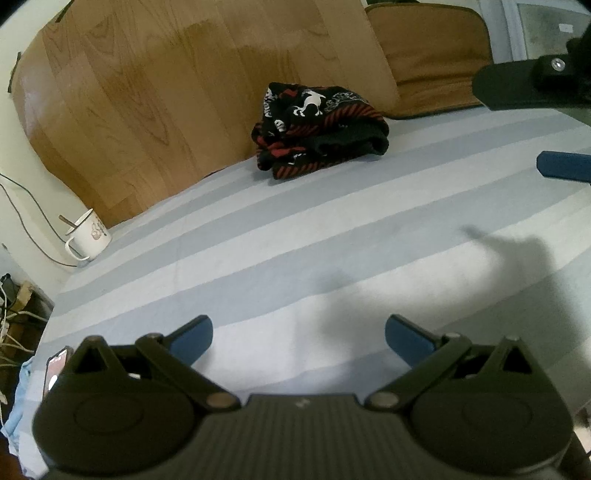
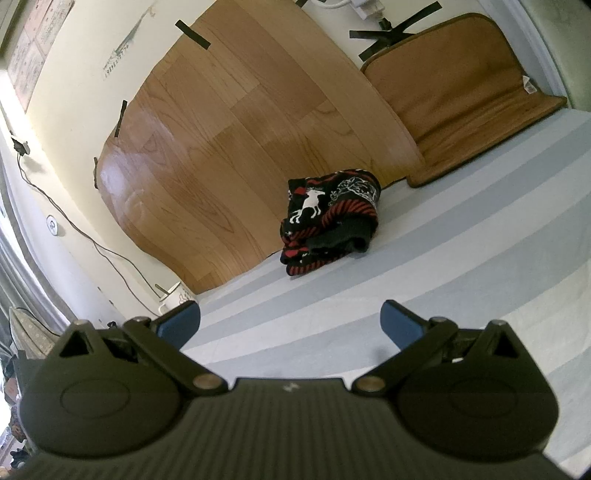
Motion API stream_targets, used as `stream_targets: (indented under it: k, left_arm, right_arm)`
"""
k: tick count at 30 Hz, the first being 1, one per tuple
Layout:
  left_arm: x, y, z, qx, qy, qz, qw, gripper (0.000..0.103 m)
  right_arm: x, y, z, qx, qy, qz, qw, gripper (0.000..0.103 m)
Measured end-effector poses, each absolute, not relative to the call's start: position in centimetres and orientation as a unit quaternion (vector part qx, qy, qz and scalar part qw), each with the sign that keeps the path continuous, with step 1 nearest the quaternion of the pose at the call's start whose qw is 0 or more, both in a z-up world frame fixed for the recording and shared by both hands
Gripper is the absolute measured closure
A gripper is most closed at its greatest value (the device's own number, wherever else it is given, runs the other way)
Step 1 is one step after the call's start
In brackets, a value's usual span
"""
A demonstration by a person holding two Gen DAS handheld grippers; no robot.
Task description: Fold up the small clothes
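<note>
**Folded sweater sits at the far edge, both tools empty**

Over the striped sheet (image 1: 295, 229) of the bed, the left tool (image 1: 299, 334) hangs with its blue-padded fingers (image 1: 195, 334) spread wide and nothing between them. Beside it, the right tool (image 2: 290, 323) is held the same way, jaws wide apart and empty, above the pale blue and grey bands of the sheet. In the left wrist view, one blue pad and a black link of the right tool (image 1: 561, 168) reach in from the right edge.

Well ahead of both tools lies the small sweater (image 1: 319, 129), black with red stripes and a white reindeer pattern. It is bunched into a compact folded bundle, resting on the sheet right against the foot of a wood-grain panel (image 1: 184, 92) that leans on the wall, held there with strips of black tape (image 2: 192, 35). Neither tool touches the garment.

To the right of the sweater, a brown cushion (image 2: 461, 92) stands propped against the wall, its lower part lying on the sheet. Off to the left, at the corner of the bed, a white mug (image 1: 88, 238) with something sticking out of it stands near the panel's lower edge. A dark cable (image 2: 92, 240) trails down the cream wall behind it. At the near left edge of the bed a phone (image 1: 55, 369) with a lit screen lies partly hidden behind the left tool.
</note>
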State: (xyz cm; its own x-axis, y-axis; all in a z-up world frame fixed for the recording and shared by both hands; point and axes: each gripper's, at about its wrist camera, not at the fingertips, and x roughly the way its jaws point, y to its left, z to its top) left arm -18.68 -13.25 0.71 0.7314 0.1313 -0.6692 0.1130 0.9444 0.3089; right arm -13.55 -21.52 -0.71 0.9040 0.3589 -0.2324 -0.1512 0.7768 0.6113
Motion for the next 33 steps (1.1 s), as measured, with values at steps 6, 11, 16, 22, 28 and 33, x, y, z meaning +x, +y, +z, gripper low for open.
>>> stream_targets:
  k: [6, 11, 16, 22, 28, 33]
  left_arm:
    - [-18.6, -13.0, 0.8, 0.168, 0.363, 0.009, 0.917, 0.000]
    - [-18.8, -12.9, 0.9, 0.169, 0.359, 0.014, 0.918, 0.000]
    - [-18.8, -12.7, 1.2, 0.168, 0.355, 0.017, 0.920, 0.000]
    - [-18.9, -12.3, 1.6, 0.164, 0.350, 0.019, 0.922, 0.000]
    - [-19.0, -11.8, 1.9, 0.159, 0.345, 0.024, 0.925, 0.000]
    - [-19.1, -11.3, 2.1, 0.154, 0.341, 0.029, 0.927, 0.000]
  right_arm:
    - [-13.7, -21.0, -0.5, 0.282, 0.164, 0.132, 0.936, 0.000]
    - [-13.6, -21.0, -0.6, 0.281, 0.164, 0.132, 0.936, 0.000]
    - [-13.5, -20.9, -0.4, 0.275, 0.162, 0.131, 0.938, 0.000]
    - [-13.5, -20.6, -0.2, 0.271, 0.161, 0.132, 0.940, 0.000]
    - [-13.4, -20.4, 0.1, 0.265, 0.161, 0.130, 0.942, 0.000]
    - [-13.4, -20.2, 0.3, 0.261, 0.163, 0.133, 0.942, 0.000]
